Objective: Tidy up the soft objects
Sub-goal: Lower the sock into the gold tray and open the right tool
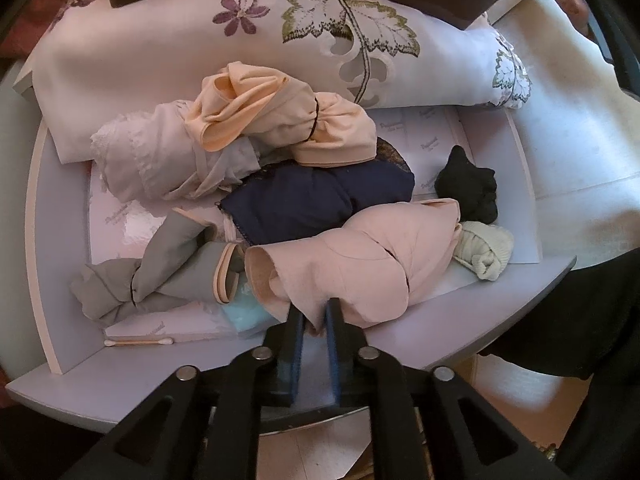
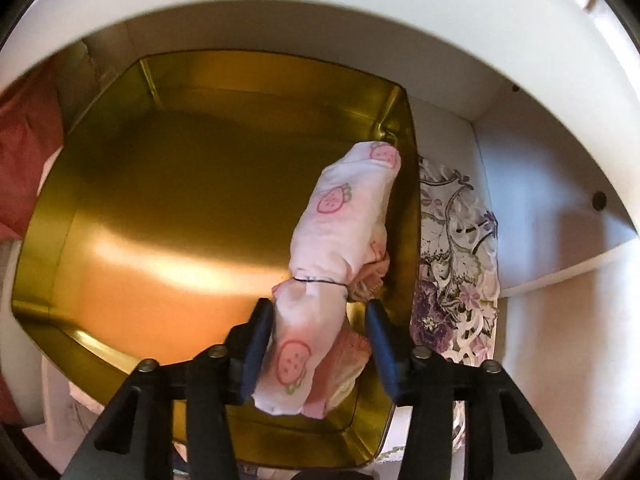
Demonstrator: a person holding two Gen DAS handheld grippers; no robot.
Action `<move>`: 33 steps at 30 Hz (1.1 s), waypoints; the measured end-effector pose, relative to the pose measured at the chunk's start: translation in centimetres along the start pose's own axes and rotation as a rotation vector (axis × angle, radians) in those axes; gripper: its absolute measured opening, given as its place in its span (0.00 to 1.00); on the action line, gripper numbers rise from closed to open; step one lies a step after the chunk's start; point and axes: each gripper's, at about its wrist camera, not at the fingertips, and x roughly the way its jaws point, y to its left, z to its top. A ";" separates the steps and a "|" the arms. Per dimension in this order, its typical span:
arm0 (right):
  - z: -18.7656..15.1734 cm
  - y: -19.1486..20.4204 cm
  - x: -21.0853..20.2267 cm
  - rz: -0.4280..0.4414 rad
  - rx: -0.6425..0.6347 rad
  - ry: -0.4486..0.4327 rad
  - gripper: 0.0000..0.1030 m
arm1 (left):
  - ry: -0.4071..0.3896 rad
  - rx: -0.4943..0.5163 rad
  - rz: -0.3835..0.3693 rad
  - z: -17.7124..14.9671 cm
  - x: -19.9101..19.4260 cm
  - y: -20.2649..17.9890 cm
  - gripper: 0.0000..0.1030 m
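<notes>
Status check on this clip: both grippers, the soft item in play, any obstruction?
Left gripper barely parted at pink bundle edge. Right gripper open around strawberry-print roll in gold tin. Nothing blocking.

I count seven bundles: two pink (image 1: pixel 352 264), (image 2: pixel 344 216), one peach (image 1: pixel 280 116), white (image 1: pixel 160 160), navy (image 1: pixel 320 200), grey (image 1: pixel 160 268); two socks (image 1: pixel 468 188); one tin (image 2: pixel 160 200).
</notes>
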 end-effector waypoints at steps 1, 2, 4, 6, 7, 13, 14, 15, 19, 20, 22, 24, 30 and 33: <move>-0.2 -0.1 -0.3 0.003 0.008 -0.005 0.51 | -0.003 0.003 0.006 0.0 0.0 0.0 0.18; -0.2 -0.2 -0.4 0.007 0.014 -0.008 0.53 | -0.007 0.003 0.012 0.0 -0.1 0.0 0.20; -0.4 -0.4 -0.6 0.014 0.025 -0.010 0.55 | -0.009 -0.005 0.013 0.0 -0.2 0.1 0.26; -0.5 -0.5 -0.9 0.019 0.031 -0.016 0.56 | -0.014 -0.004 0.021 0.0 -0.3 0.2 0.29; -0.6 -0.5 -1.2 0.023 0.033 -0.019 0.57 | -0.016 -0.002 0.022 -0.1 -0.4 0.3 0.30; -1.2 -0.6 -2.2 0.030 0.043 -0.038 0.61 | -0.026 0.005 -0.059 0.3 -0.9 0.0 0.36; -1.3 -0.6 -2.3 0.025 0.043 -0.040 0.61 | -0.029 0.017 -0.066 0.4 -0.8 -0.3 0.36; -1.3 -0.7 -2.4 0.023 0.044 -0.042 0.61 | -0.025 0.026 -0.077 0.5 -0.6 -0.5 0.36; -1.5 -0.9 -2.9 0.024 0.050 -0.047 0.61 | -0.014 0.065 -0.063 0.7 0.3 -1.2 0.33; -1.6 -1.0 -3.0 0.027 0.053 -0.048 0.61 | -0.005 0.075 -0.071 0.7 0.7 -1.4 0.30; -1.8 -0.9 -3.5 0.027 0.055 -0.058 0.61 | -0.007 0.093 -0.091 0.7 0.8 -1.5 0.14; -2.0 -1.0 -4.2 0.029 0.060 -0.068 0.61 | -0.013 0.117 -0.085 0.6 0.7 -1.9 0.10; -2.9 -1.8 -4.9 0.047 0.101 -0.081 0.61 | -0.017 0.084 -0.114 0.4 0.3 -0.9 0.08; -3.9 -2.0 -5.1 0.055 0.120 -0.076 0.61 | -0.020 0.076 -0.118 0.4 0.2 -0.8 0.07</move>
